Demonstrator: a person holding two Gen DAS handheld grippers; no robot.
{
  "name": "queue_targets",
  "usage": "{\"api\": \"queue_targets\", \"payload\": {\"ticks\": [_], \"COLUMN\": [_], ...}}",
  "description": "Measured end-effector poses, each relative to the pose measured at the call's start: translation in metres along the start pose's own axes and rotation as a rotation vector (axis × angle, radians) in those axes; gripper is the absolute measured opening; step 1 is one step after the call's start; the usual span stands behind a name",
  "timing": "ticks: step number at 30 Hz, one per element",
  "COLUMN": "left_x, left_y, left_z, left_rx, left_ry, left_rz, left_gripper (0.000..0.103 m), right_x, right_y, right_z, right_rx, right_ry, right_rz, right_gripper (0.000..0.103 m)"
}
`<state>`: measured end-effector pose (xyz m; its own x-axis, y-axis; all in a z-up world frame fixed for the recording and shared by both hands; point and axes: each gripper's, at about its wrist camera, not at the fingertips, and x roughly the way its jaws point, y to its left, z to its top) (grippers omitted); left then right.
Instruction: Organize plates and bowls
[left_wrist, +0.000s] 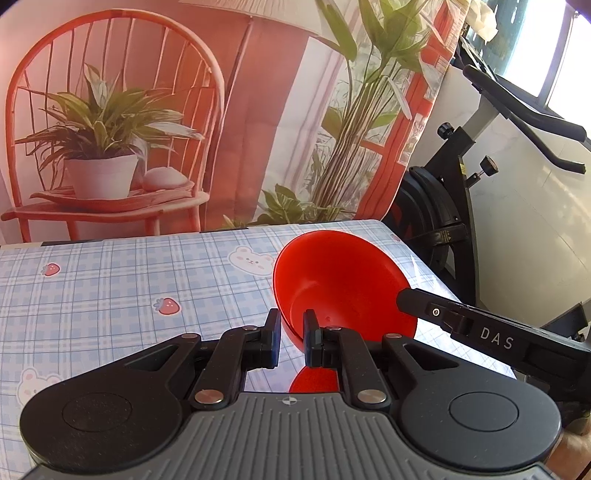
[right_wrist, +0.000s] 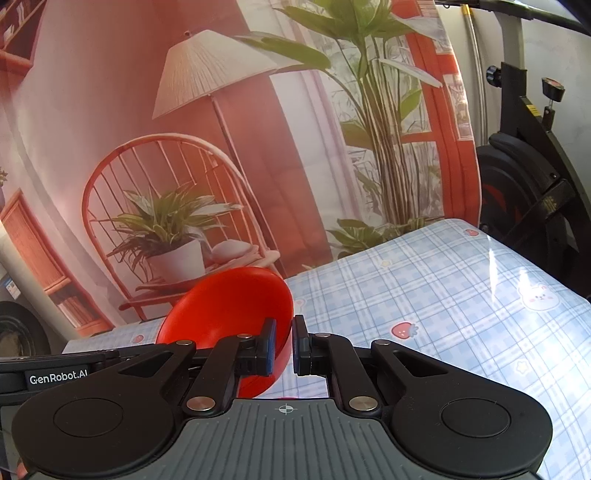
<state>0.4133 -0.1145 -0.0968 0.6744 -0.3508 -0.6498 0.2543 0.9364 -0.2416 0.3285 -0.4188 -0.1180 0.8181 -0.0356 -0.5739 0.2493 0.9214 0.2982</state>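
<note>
A red bowl is held tilted above the table, its opening facing up and toward me. My left gripper is shut on its near left rim, one finger inside and one outside. In the right wrist view the same red bowl is held by my right gripper, shut on its right rim. The right gripper's body shows at the bowl's right side in the left wrist view. A red patch shows below the bowl, between the left gripper's arms; I cannot tell what it is.
The table has a blue plaid cloth with bears and strawberries. A printed backdrop hangs behind its far edge. An exercise bike stands past the table's right edge.
</note>
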Motion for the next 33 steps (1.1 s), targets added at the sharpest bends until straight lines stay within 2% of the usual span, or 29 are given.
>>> {"api": "queue_targets", "payload": {"ticks": [16,33], "left_x": [0.005,0.015], "left_y": [-0.011,-0.008], "left_z": [-0.022,-0.038], "left_rx": [0.027,0.037], "left_ry": [0.073,0.137], "left_rz": [-0.028,-0.040], "left_gripper": [0.014,0.014], "right_x": [-0.026,-0.032], "right_y": [-0.022,-0.031], "right_z": [-0.026,-0.045], "right_rx": [0.082,0.095], "right_ry": [0.007,0.049], "right_rz": [-0.013,-0.032], "right_gripper": [0.009,0.009]}}
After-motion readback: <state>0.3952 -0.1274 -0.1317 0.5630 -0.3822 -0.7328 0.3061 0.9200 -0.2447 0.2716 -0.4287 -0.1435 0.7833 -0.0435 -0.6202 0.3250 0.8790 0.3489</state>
